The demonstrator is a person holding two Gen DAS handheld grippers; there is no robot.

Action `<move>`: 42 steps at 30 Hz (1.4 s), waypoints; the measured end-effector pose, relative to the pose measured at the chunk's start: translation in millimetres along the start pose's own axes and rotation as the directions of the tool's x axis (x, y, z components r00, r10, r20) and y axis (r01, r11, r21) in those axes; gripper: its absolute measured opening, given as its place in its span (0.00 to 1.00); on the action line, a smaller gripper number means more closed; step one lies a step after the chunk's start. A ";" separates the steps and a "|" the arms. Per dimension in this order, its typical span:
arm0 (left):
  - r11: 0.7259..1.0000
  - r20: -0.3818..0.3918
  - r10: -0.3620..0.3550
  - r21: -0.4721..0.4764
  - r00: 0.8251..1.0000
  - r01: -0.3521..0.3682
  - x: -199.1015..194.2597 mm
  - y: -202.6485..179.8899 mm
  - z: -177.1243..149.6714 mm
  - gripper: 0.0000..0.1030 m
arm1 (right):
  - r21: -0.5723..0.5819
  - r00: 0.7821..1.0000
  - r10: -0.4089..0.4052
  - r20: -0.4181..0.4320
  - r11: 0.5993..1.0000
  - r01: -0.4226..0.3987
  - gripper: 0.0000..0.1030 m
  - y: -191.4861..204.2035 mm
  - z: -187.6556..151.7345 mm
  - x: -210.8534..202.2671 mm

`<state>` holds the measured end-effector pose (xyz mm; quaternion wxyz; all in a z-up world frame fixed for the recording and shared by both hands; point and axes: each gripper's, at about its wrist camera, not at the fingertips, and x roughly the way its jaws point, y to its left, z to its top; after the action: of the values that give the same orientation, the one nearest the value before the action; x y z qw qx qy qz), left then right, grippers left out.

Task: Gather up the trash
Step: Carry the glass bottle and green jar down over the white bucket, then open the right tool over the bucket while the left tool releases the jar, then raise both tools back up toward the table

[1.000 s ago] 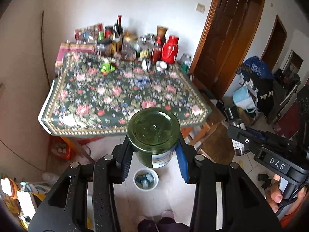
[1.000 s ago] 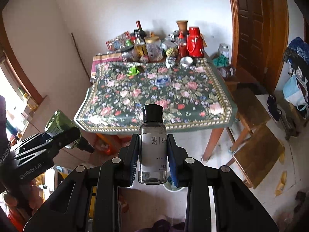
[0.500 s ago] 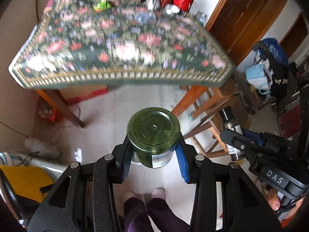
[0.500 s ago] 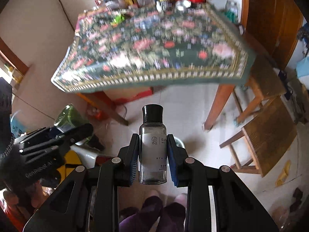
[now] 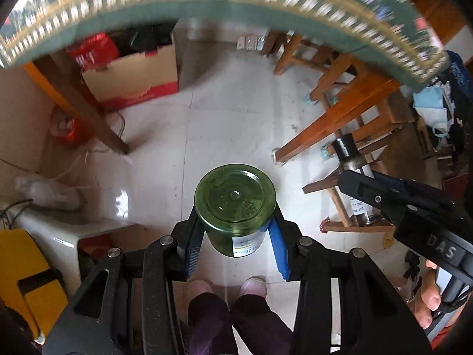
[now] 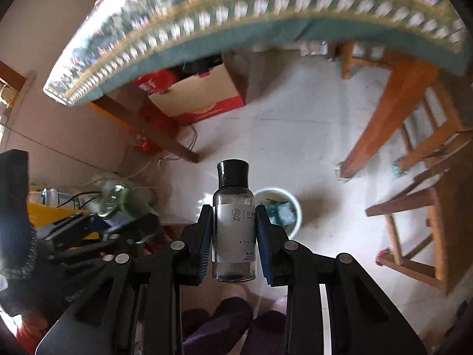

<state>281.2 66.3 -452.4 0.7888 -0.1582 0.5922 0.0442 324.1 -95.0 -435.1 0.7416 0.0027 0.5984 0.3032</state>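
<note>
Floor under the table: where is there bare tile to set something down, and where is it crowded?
Bare tile lies in the middle, between the cardboard box and the wooden chairs, down to the person's feet. The white bin stands on that stretch. Crowded: the side with the box, cords and yellow thing, and the side with the chairs.

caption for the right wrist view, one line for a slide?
Right gripper, jaws opening, with clear black-capped bottle between them above white bin on the tiled floor.
</note>
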 end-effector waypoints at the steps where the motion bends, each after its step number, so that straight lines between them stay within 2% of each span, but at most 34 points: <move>1: 1.000 -0.011 -0.002 -0.005 1.000 0.002 9.4 1.8 0.6 0.40 | -0.004 1.000 -0.011 -0.004 1.000 0.011 0.42 -0.8 -0.5 6.7; 3: 1.000 -0.037 -0.004 -0.009 0.999 0.004 30.2 3.7 0.5 0.40 | 0.001 0.999 -0.052 0.005 0.999 0.052 0.50 -4.2 -2.2 16.9; 10: 0.998 -0.123 -0.055 -0.048 0.991 0.049 89.9 2.6 2.6 0.40 | 0.049 0.995 -0.092 -0.027 0.994 0.093 0.50 -34.7 -4.1 33.8; 13: 0.997 -0.178 -0.051 -0.069 0.983 0.039 110.8 3.6 6.4 0.41 | 0.073 0.994 -0.108 -0.035 0.991 0.110 0.50 -44.3 -4.5 32.5; 16: 0.996 -0.229 -0.028 -0.088 0.973 0.008 123.0 5.6 8.5 0.41 | 0.092 0.993 -0.115 -0.039 0.989 0.118 0.50 -46.6 -3.9 30.4; 21: 0.997 -0.222 -0.030 -0.072 0.975 0.015 111.5 1.3 10.5 0.41 | 0.097 0.992 -0.122 -0.029 0.987 0.125 0.50 -41.7 -3.8 19.7; 25: 0.999 -0.201 -0.026 -0.052 0.979 0.016 83.0 -3.1 11.3 0.42 | 0.084 0.991 -0.130 -0.016 0.988 0.131 0.50 -28.6 -0.8 2.8; 30: 0.999 -0.160 -0.027 -0.032 0.987 0.022 28.6 -8.5 16.2 0.41 | 0.070 0.991 -0.130 0.018 0.989 0.129 0.50 -6.7 4.9 -33.5; 37: 1.000 -0.081 -0.028 0.004 0.996 0.028 -66.8 -19.0 22.6 0.41 | 0.047 0.986 -0.140 0.086 0.990 0.136 0.50 32.5 12.2 -102.5; 42: 0.998 0.015 -0.047 0.030 0.999 0.047 -148.6 -24.8 25.2 0.41 | 0.036 0.977 -0.152 0.148 0.988 0.148 0.50 64.1 12.9 -159.4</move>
<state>267.0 67.9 -300.4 0.7965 -0.1598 0.5828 0.0181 291.0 -110.2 -266.7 0.8052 -0.0105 0.5431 0.2377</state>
